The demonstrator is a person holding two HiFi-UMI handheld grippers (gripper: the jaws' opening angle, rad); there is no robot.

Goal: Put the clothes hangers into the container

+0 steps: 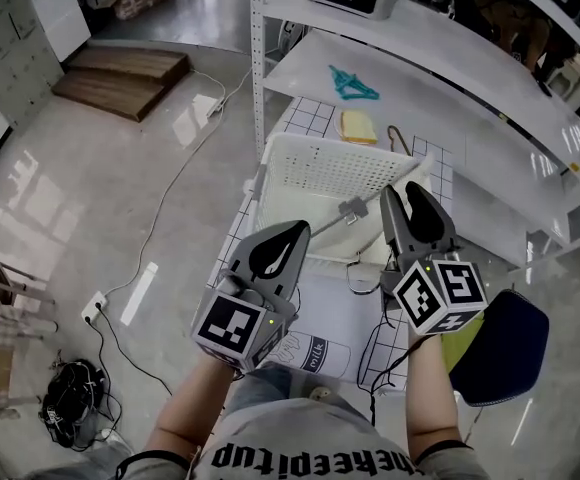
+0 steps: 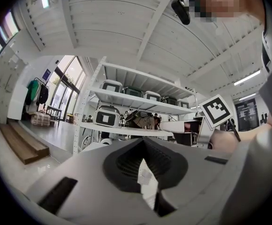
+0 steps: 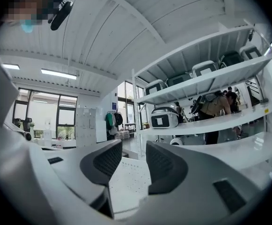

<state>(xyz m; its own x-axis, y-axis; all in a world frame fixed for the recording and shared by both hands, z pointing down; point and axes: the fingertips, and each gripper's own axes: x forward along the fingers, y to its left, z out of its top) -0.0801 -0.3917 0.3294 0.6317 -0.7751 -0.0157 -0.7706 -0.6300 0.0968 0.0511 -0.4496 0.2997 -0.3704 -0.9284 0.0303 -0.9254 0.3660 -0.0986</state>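
A white perforated container (image 1: 322, 171) stands on the checked table in front of me in the head view. A grey bar with a clip (image 1: 351, 211), which looks like a hanger, lies slanted across its opening. Farther back, a teal hanger (image 1: 353, 85) rests on the white shelf and a thin brown hanger (image 1: 398, 138) lies behind the container. My left gripper (image 1: 278, 251) (image 2: 144, 139) hovers at the container's near left corner, shut and empty. My right gripper (image 1: 409, 200) (image 3: 133, 146) stands open just right of the grey bar's end, and only the container's perforated wall shows between its pads.
A yellow folded item (image 1: 358, 126) lies behind the container. A white sheet printed "milk" (image 1: 315, 353) covers the near table. A blue chair seat (image 1: 508, 348) sits at my right. White shelving (image 1: 450, 78) with grey cases rises behind, and wooden steps (image 1: 120, 78) lie on the floor at left.
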